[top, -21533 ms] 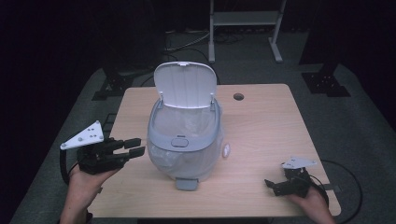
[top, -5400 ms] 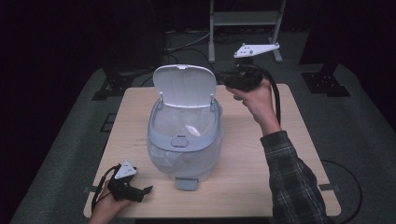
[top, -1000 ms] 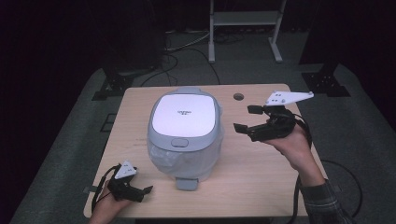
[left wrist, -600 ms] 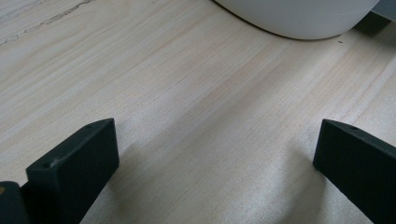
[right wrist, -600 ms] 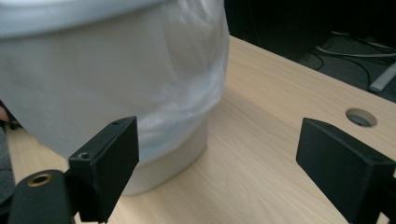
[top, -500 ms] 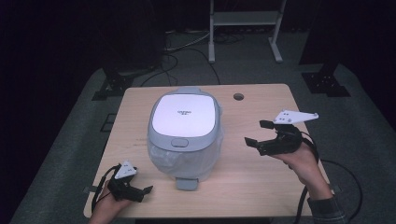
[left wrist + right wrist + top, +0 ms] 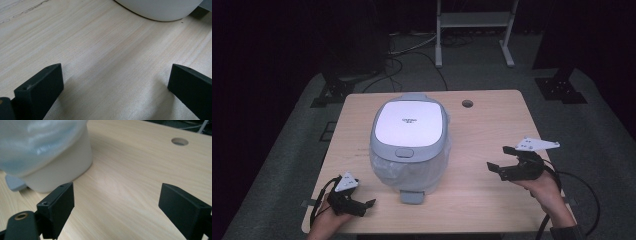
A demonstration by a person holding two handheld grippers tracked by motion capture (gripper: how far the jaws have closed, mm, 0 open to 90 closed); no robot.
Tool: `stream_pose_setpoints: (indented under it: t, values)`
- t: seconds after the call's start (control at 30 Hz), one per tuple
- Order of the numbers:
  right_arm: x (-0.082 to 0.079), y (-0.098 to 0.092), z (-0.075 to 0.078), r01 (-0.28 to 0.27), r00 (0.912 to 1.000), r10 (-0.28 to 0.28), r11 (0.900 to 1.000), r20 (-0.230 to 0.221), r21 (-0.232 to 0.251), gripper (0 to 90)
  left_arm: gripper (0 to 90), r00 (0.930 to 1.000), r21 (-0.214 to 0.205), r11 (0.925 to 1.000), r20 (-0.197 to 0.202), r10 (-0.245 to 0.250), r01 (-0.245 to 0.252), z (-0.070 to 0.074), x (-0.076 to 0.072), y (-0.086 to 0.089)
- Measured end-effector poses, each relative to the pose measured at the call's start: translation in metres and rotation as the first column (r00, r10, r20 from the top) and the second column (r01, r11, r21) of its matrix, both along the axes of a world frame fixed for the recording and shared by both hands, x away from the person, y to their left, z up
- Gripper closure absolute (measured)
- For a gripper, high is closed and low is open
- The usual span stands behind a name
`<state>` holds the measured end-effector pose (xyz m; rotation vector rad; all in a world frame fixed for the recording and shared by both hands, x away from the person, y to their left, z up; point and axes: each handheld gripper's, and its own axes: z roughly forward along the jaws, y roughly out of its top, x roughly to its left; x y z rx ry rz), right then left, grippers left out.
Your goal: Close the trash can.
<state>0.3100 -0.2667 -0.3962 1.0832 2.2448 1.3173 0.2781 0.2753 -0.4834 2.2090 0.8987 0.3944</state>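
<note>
A pale grey-blue rice cooker (image 7: 409, 142) stands in the middle of the wooden table (image 7: 492, 125), its white lid down. My left gripper (image 7: 366, 207) rests low at the front left corner, open, with bare wood between its jaws (image 7: 115, 80); the cooker's white base (image 7: 160, 8) lies just ahead. My right gripper (image 7: 496, 158) hangs to the right of the cooker, pointing left at it, open and with nothing in it (image 7: 117, 202). The cooker's side (image 7: 50, 152) is a short gap beyond its left jaw.
A round cable hole (image 7: 467, 103) sits in the table near the back right, also in the right gripper view (image 7: 180, 141). A grey tab (image 7: 413, 196) juts out at the cooker's front base. A white metal stand (image 7: 472, 20) and floor cables lie behind the table.
The right hand has dropped and come toward the near edge, staying right of the cooker. The left gripper kept still. The cooker's lid, up in the oldest frames, is down.
</note>
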Motion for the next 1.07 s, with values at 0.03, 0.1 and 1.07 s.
stream_pose_setpoints:
  t: [0.03,0.1,1.07]
  values:
    - [-0.001,-0.002,-0.004,0.001,1.0000,-0.001,1.0000,-0.003,-0.003,12.2,0.0,1.0000,0.000,1.0000,0.000,0.000,0.000,0.000,0.000,0.000]
    - [-0.003,-0.005,-0.010,0.006,0.9999,-0.006,1.0000,-0.011,-0.008,12.2,0.0,1.0000,0.000,1.0000,0.000,0.000,0.000,0.000,0.000,0.000]
    - [-0.023,-0.035,-0.087,0.075,0.9869,-0.101,0.9780,-0.126,-0.194,9.2,0.0,1.0000,-0.002,1.0000,0.001,0.001,-0.001,0.000,0.000,0.000]
